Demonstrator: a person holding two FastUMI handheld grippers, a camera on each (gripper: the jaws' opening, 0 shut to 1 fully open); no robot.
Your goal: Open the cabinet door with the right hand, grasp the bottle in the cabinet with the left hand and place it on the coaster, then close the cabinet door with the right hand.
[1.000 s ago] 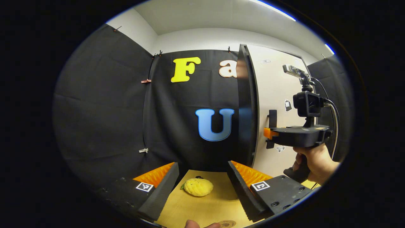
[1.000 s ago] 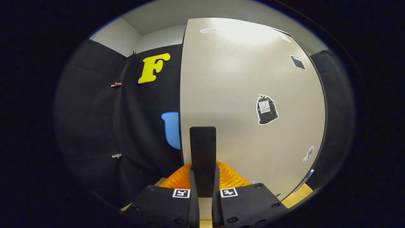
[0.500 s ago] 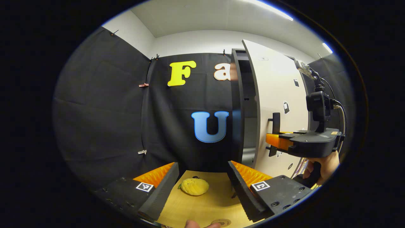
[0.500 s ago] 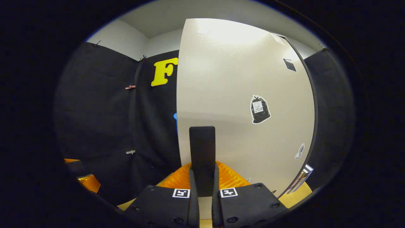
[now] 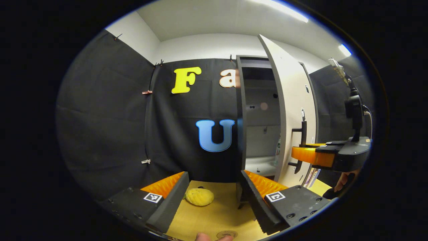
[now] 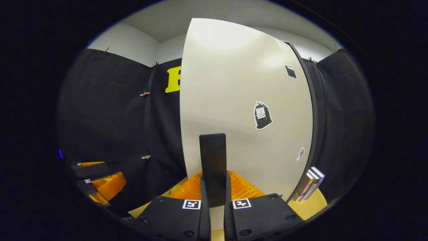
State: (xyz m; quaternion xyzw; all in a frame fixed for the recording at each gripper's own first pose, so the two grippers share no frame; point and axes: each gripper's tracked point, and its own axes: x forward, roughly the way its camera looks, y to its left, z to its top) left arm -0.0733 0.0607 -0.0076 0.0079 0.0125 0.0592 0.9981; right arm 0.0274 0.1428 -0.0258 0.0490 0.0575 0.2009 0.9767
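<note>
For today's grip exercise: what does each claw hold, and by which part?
The right claw clamps the flat black handle of the pale cabinet door at its lower end. The left claw is open, holding nothing.

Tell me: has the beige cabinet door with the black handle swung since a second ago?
Yes. The beige cabinet door has swung outward from the dark cabinet frame, exposing shelves.

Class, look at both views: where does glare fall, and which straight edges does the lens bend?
Right gripper view: a bright glare patch sits high on the pale cabinet door, whose edges bow outward. Left gripper view: ceiling light strips blow out white, and the door's edge curves.
</note>
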